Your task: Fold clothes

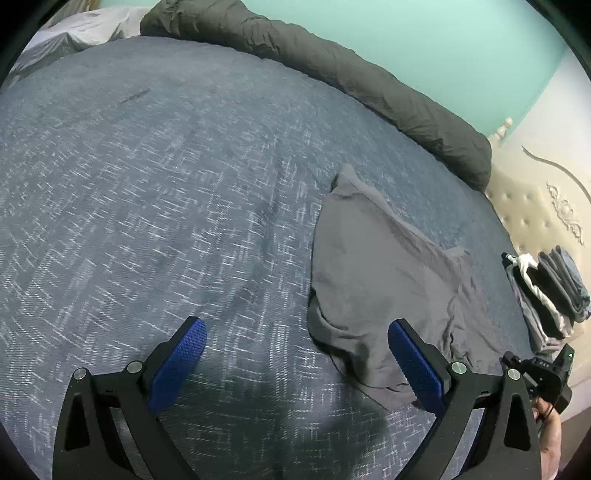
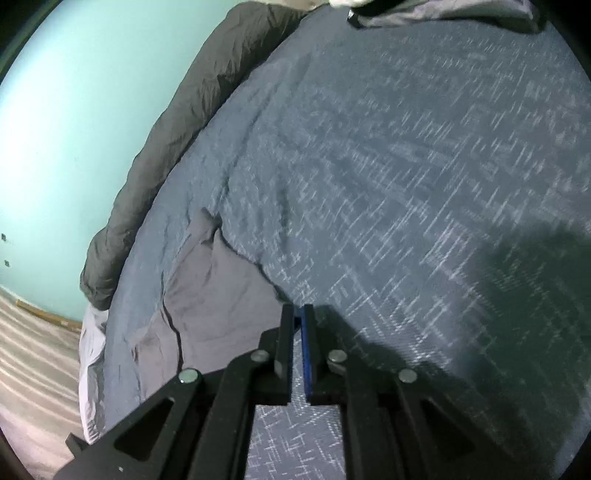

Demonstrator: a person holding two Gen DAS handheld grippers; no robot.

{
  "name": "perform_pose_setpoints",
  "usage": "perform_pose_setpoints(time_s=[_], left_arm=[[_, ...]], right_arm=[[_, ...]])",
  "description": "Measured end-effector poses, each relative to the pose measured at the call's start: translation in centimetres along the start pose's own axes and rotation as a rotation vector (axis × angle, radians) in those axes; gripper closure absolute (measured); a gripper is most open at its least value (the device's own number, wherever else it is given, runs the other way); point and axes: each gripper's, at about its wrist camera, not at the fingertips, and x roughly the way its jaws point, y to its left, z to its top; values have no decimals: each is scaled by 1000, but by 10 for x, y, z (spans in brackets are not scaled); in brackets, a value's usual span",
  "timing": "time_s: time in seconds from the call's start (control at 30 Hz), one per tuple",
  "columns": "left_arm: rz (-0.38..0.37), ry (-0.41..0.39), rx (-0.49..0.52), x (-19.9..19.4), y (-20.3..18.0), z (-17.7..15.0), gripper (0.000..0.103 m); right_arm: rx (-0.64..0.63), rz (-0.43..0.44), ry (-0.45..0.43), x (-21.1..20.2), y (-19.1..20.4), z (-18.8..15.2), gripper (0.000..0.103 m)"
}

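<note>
A grey garment [image 1: 380, 280] lies partly folded on the blue bedspread [image 1: 166, 192]; it also shows in the right wrist view [image 2: 218, 306]. My left gripper [image 1: 297, 345] is open and empty above the bed, its right finger over the garment's near edge. My right gripper [image 2: 298, 314] is shut with nothing visible between its pads, by the garment's right edge. The right gripper's body [image 1: 543, 373] shows at the left wrist view's lower right.
A rolled dark grey duvet [image 1: 332, 70] lies along the far side by the teal wall. A stack of folded clothes [image 1: 546, 295] sits at the right near the cream headboard [image 1: 535, 206]. White bedding [image 1: 74, 33] lies far left.
</note>
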Motion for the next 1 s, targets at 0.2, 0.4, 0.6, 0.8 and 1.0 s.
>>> perform_pose_setpoints(time_s=[0.2,0.4,0.6,0.8,1.0], left_arm=[[-20,-14,-1,-11,5,0,2],[-68,-6,38,-12,-2,-1,6],[-115,31,79,2,-17,1,34],[-139,62,105,14,-27,2,72],[-153,102,70,25,-19,-1,99]], right_arm=[[0,16,-29,-9,5,-2,91],[0,21,-25,-4,8,-6,90],[4,20,-10,2,7,-7,87],[3,26,3,4,8,-7,84],[-6,36,7,3,9,-7,84]])
